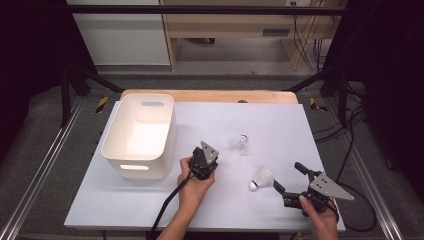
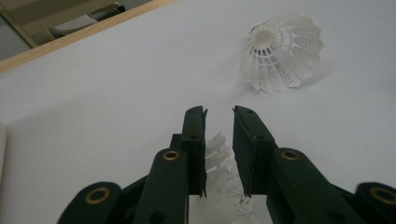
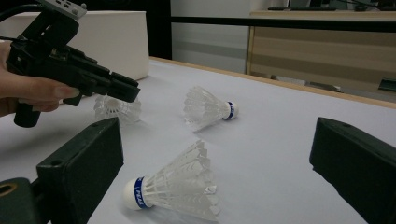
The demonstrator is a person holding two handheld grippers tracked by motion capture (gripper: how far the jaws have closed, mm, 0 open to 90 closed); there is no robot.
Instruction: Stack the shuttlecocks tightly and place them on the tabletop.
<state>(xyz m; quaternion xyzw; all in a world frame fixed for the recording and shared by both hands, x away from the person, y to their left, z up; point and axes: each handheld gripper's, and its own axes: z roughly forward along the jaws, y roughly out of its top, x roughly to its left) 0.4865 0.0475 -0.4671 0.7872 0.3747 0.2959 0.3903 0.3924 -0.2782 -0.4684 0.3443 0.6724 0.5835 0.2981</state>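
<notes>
Nearest the person, the right hand-held gripper [image 1: 286, 176] rests low at the desk's front right corner, its jaws spread wide and empty. It is aimed at a shuttlecock [image 1: 262, 178] lying on its side just beyond the jaw tips, apart from them, which looks like a line-up for a pickup. In the right gripper view that shuttlecock [image 3: 175, 188] lies between the two jaws, cork with a blue band pointing left.

Further in, near the desk's middle, the left hand-held gripper [image 1: 204, 161] points down at the white desk [image 1: 280, 125]. Its jaws stand narrow, with the white feathers of a second shuttlecock [image 2: 223, 177] between them; whether the pads press on the feathers cannot be told. This shuttlecock sits on the desk, skirt up.

Beyond it, a third shuttlecock [image 1: 240, 143] lies on its side, well apart from both grippers.

Farthest left stands a white bin [image 1: 114, 150], open and empty, likely where the shuttlecocks are headed.
</notes>
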